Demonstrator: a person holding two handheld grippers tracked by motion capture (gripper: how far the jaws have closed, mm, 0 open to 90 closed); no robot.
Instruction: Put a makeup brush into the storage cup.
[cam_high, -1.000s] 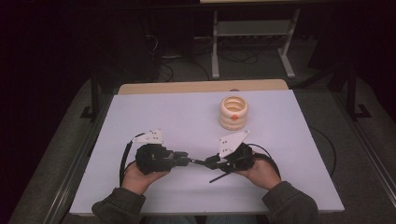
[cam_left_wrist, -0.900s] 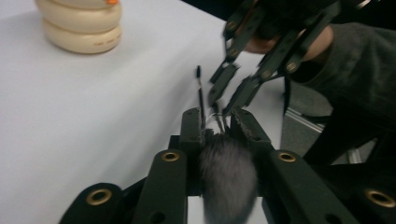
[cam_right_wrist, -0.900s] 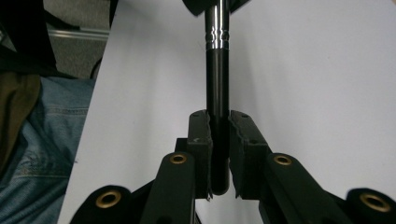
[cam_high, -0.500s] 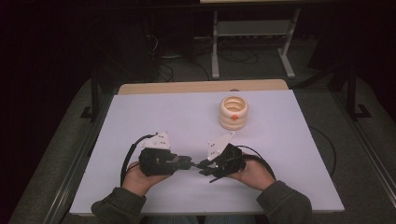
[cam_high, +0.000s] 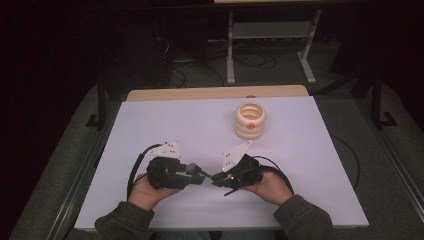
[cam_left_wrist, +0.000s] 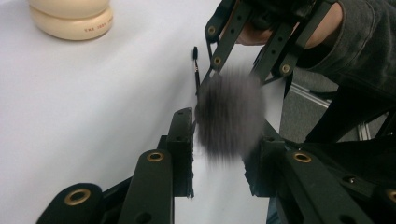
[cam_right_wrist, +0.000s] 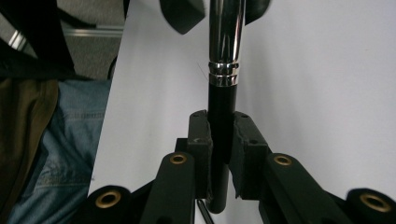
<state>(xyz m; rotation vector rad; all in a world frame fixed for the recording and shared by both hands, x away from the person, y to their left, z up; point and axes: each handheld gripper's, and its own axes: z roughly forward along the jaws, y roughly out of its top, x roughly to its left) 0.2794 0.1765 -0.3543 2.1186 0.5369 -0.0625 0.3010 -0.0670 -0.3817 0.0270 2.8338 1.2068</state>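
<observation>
A makeup brush (cam_right_wrist: 223, 70) is clamped by its black handle in the right claw (cam_right_wrist: 223, 140), its bristles (cam_left_wrist: 229, 114) framed between the parted jaws of the left claw (cam_left_wrist: 217, 140) above the white surface (cam_high: 200, 125).

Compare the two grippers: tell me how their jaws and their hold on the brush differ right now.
The right gripper is shut on the brush's black handle; the left gripper stands open, its jaws either side of the grey bristle head with a gap showing. The right gripper carries the brush; the left one only flanks it. Both are hand-held above the white table, tips facing each other.
</observation>
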